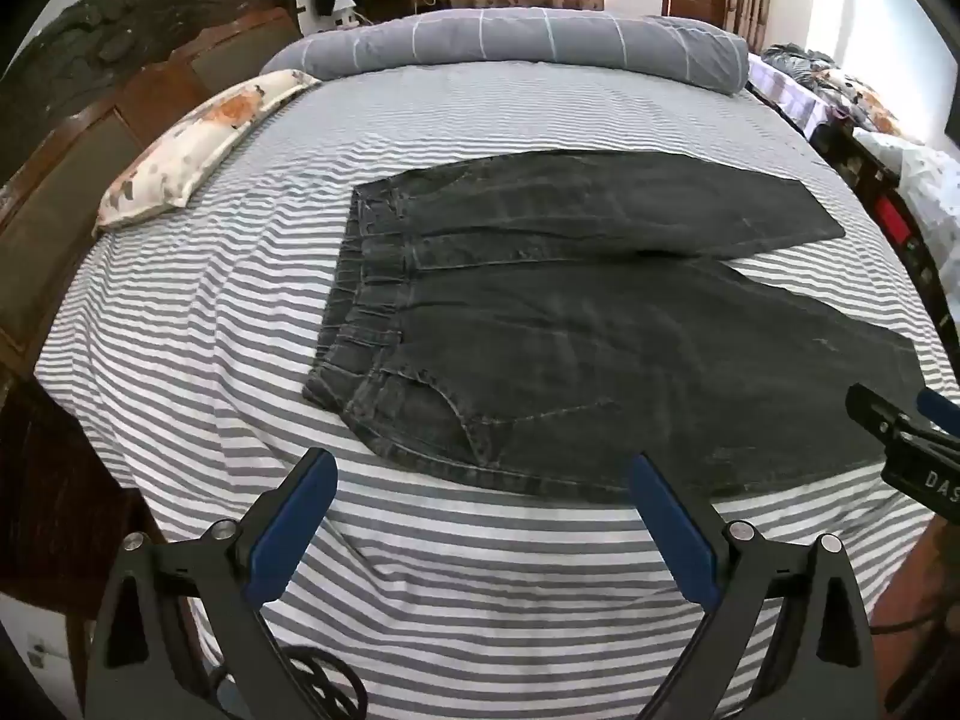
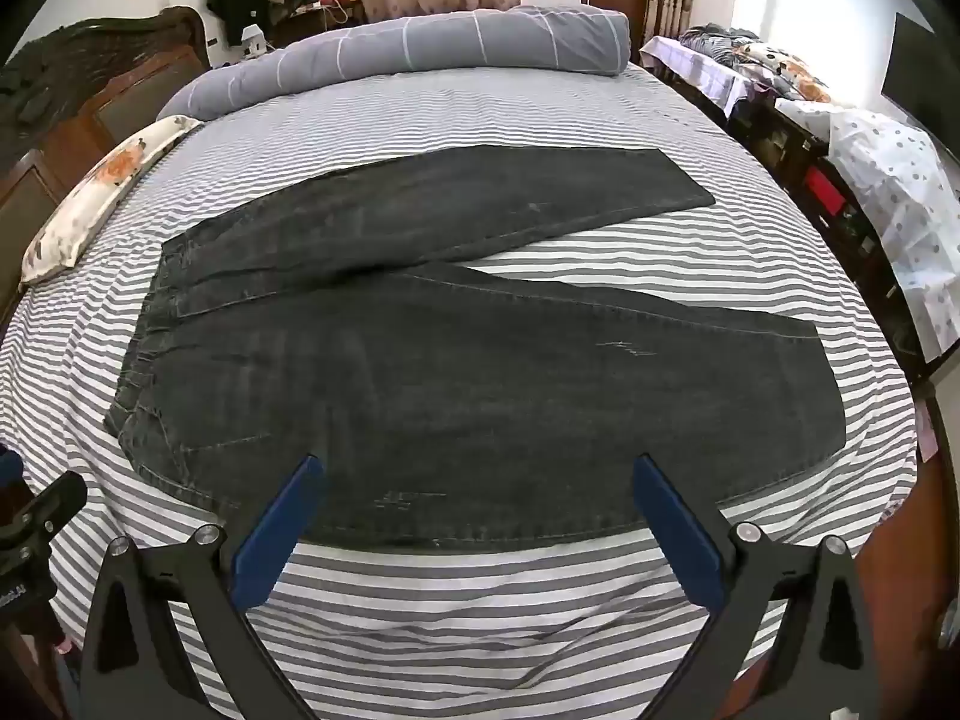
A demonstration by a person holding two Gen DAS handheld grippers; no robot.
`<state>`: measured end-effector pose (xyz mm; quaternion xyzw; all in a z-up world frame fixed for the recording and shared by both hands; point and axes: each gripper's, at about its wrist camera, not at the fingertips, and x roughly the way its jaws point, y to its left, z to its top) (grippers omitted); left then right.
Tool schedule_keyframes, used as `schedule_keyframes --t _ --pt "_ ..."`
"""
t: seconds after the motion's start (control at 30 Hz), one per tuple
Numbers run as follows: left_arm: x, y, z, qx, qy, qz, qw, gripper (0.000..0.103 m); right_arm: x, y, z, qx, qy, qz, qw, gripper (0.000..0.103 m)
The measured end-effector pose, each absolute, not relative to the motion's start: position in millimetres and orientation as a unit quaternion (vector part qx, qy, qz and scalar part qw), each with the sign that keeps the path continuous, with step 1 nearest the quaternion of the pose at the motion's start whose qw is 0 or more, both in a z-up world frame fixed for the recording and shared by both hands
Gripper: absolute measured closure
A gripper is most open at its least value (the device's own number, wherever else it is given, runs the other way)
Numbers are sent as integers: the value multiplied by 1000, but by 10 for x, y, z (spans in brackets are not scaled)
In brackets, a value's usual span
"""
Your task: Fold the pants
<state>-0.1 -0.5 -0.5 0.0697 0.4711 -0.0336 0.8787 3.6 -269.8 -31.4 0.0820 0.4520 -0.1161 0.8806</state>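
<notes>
Dark grey jeans lie flat on the striped bed, waistband to the left, both legs spread apart toward the right. My left gripper hangs open above the near edge of the pants by the waist pocket, nothing between its blue pads. In the right wrist view the same jeans fill the middle. My right gripper is open over the near leg's lower edge, holding nothing. The right gripper's body also shows at the left view's right edge.
A floral pillow lies at the left by the carved wooden headboard. A rolled grey quilt crosses the far end of the bed. A cluttered bench with patterned cloths runs along the right side.
</notes>
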Motion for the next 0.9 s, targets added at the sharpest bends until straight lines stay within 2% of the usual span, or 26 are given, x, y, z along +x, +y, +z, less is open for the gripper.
schedule_keyframes --t 0.9 --pt "28 52 -103 43 490 -38 870 5 46 -2677 -330 82 456 -111 879 2"
